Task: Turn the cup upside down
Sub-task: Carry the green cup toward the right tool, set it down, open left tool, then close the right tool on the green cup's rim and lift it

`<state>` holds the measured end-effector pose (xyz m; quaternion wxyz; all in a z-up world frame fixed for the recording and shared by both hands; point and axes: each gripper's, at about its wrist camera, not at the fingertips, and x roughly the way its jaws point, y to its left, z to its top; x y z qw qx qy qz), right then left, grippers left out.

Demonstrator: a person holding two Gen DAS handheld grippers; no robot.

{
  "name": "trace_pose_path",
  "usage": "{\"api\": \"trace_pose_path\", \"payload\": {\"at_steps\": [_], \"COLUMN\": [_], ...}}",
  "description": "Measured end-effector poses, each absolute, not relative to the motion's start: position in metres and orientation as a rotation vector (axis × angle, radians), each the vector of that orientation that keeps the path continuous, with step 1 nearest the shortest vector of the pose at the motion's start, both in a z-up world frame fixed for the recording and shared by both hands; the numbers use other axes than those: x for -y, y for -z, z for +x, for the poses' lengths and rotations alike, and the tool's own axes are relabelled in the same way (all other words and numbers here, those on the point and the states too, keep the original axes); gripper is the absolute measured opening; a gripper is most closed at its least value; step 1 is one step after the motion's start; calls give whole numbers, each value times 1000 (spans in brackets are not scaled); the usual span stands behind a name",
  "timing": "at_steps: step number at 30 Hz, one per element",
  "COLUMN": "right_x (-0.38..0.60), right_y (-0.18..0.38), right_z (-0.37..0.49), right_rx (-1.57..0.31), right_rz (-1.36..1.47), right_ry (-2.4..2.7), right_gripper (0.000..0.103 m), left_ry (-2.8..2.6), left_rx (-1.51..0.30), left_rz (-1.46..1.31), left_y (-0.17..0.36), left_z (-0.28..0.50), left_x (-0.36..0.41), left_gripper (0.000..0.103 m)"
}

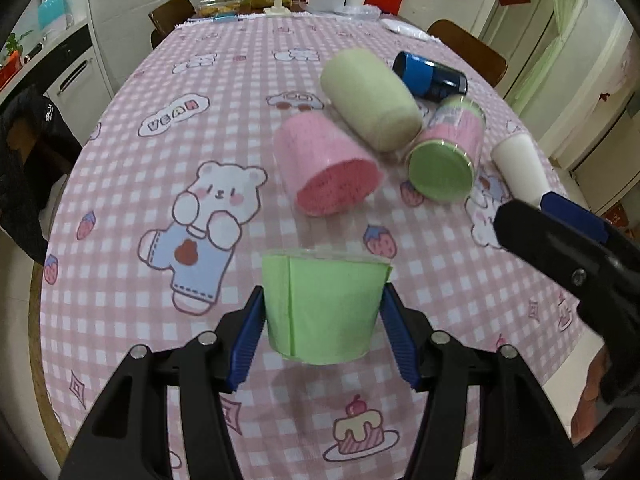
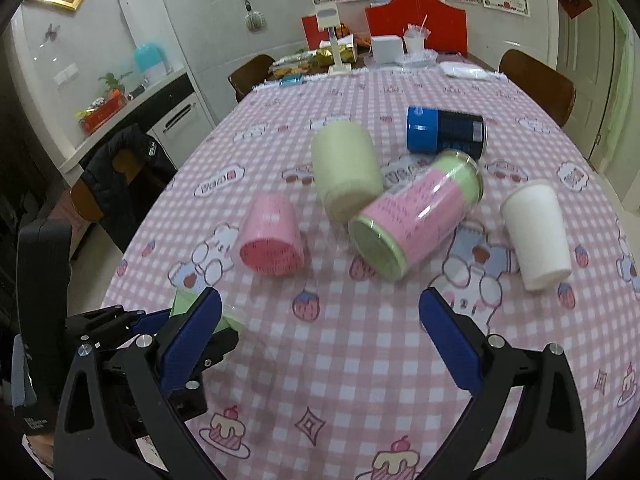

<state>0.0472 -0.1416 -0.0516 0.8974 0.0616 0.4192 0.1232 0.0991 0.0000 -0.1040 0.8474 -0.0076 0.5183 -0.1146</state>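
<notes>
Green paper-wrapped clear plastic cup (image 1: 322, 308) sits clamped between left gripper (image 1: 322, 320) fingers; thin walls could buckle or slip mid-flip. Right gripper (image 2: 320, 336) fingers stand apart, empty.

The green cup (image 1: 322, 308) stands upright, wide rim up, above the tablecloth.
</notes>
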Motion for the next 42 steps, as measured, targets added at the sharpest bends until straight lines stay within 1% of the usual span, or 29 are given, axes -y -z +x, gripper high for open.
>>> {"api": "trace_pose_path", "payload": {"at_steps": [10, 16, 19, 21, 26, 28, 38, 42], "right_x": [136, 135, 131, 127, 104, 97, 74, 73], "right_y": [74, 69, 64, 64, 71, 76, 101, 110], "right_z": [50, 48, 46, 46, 49, 53, 75, 82], "right_rx": [-928, -914, -905, -914, -949, -968, -1095, -1130], "right_rz": [185, 215, 235, 253, 266, 281, 368, 395], "right_ry": [-262, -277, -288, -303, -324, -330, -348, -342], "right_gripper": [95, 95, 95, 95, 95, 95, 95, 94], "left_ry": [248, 238, 257, 281, 286, 223, 89, 92], "left_rx": [-1120, -1084, -1043, -1019, -953, -934, -939, -956], "left_rz": [-42, -17, -33, -53, -102, -75, -81, -96], "left_y": [127, 119, 110, 105, 93, 89, 100, 109], "left_z": [100, 94, 86, 80, 64, 63, 87, 94], "left_x": [1, -5, -16, -25, -60, -71, -124, -128], "left_gripper": [58, 58, 59, 62, 62, 63, 63, 63]}}
